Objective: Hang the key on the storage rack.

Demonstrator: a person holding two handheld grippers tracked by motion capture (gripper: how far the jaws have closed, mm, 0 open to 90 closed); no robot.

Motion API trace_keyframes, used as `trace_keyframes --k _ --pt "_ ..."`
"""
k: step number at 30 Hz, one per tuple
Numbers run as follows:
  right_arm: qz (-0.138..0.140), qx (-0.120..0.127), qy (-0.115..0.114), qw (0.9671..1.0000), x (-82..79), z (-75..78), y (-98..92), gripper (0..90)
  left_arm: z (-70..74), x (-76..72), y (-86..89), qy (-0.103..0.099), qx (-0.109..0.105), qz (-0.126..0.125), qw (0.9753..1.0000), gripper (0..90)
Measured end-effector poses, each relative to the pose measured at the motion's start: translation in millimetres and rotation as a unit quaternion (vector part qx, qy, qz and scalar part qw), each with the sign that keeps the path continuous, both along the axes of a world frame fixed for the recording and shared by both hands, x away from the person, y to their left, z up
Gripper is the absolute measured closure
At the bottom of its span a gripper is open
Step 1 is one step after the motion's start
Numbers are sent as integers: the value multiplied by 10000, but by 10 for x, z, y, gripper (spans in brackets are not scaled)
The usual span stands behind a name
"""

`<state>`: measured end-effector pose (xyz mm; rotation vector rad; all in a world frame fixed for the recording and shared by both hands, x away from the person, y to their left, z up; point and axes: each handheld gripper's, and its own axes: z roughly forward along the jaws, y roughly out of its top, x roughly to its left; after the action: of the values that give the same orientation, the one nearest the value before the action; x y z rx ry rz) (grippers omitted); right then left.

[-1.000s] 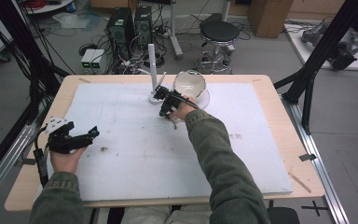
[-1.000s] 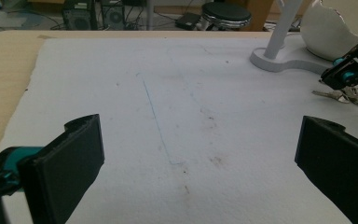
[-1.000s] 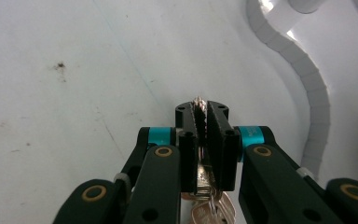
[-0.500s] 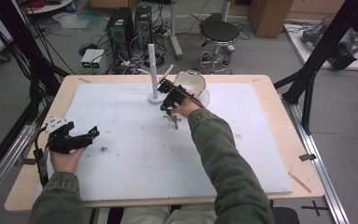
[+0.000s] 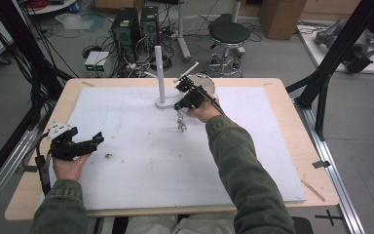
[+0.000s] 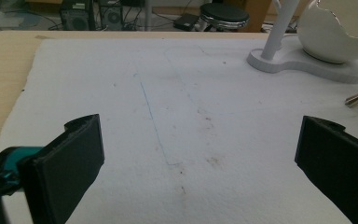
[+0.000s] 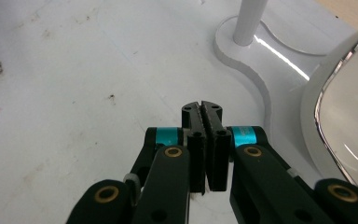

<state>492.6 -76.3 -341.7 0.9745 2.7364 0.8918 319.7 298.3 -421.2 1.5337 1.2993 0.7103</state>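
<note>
The right gripper has its two black jaws pressed together with nothing between them; in the high view it hangs over the far middle of the tabletop, just beside the white stand with an upright post and the white egg-shaped bowl with a chrome rim. The left gripper has its jaws spread wide and holds nothing, low over the white foam mat near the left edge of the wooden tabletop. One small bunch of metal keys lies on the mat just below the right gripper, apart from it. There is one stand, one bowl and two grippers.
</note>
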Motion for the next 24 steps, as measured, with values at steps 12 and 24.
trace_keyframes --k 12,24 --pt "-35 472 -243 9986 -118 272 -251 891 2 -4 -8 4 17 -4 10000 17" --pt "32 846 -503 9951 -222 523 -297 891 -3 6 -13 2 -12 -10 10000 17"
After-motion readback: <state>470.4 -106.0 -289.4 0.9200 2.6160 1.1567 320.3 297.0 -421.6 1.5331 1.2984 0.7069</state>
